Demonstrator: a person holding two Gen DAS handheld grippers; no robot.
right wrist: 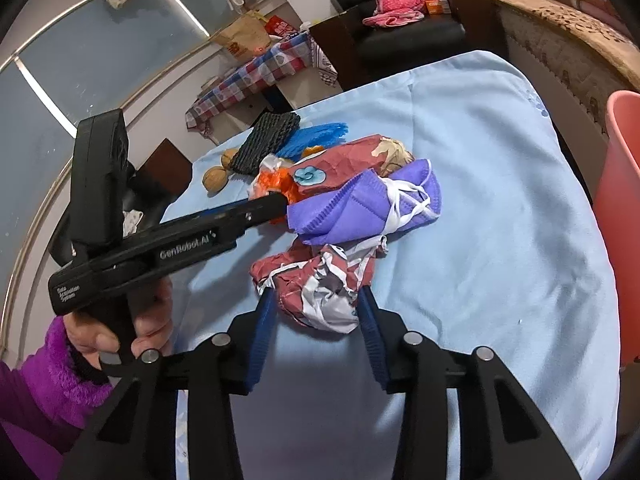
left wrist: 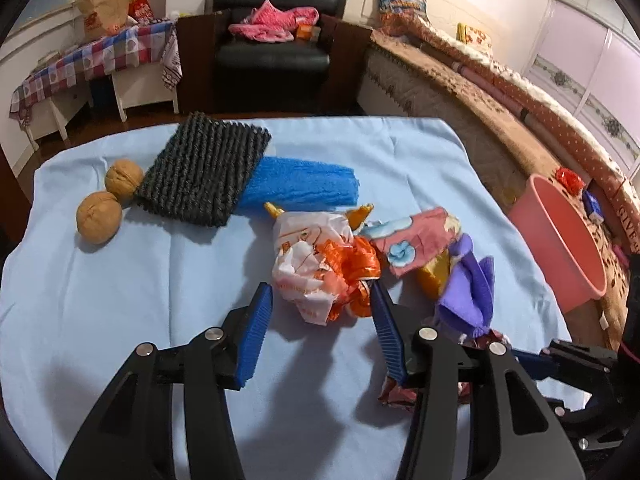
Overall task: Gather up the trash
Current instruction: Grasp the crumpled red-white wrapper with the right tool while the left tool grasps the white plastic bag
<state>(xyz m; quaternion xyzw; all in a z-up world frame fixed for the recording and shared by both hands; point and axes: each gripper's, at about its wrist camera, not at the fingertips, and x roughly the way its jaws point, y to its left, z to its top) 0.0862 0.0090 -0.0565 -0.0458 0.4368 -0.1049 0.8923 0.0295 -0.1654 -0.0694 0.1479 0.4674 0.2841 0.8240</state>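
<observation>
Bright, sharp, fisheye-bent edges, perhaps overhead light

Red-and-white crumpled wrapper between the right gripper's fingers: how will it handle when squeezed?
The red-and-white wrapper looks thin and creased, so it probably crushes and weighs little. Its glossy film may slip on the right gripper. Crumpled flat, it is unlikely to roll.

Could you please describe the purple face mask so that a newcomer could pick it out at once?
On the light blue tablecloth, find the heap of crumpled wrappers beside the pink bin. The purple face mask lies folded on that heap, the only pleated purple piece, with white ear loops knotted across it.
</observation>
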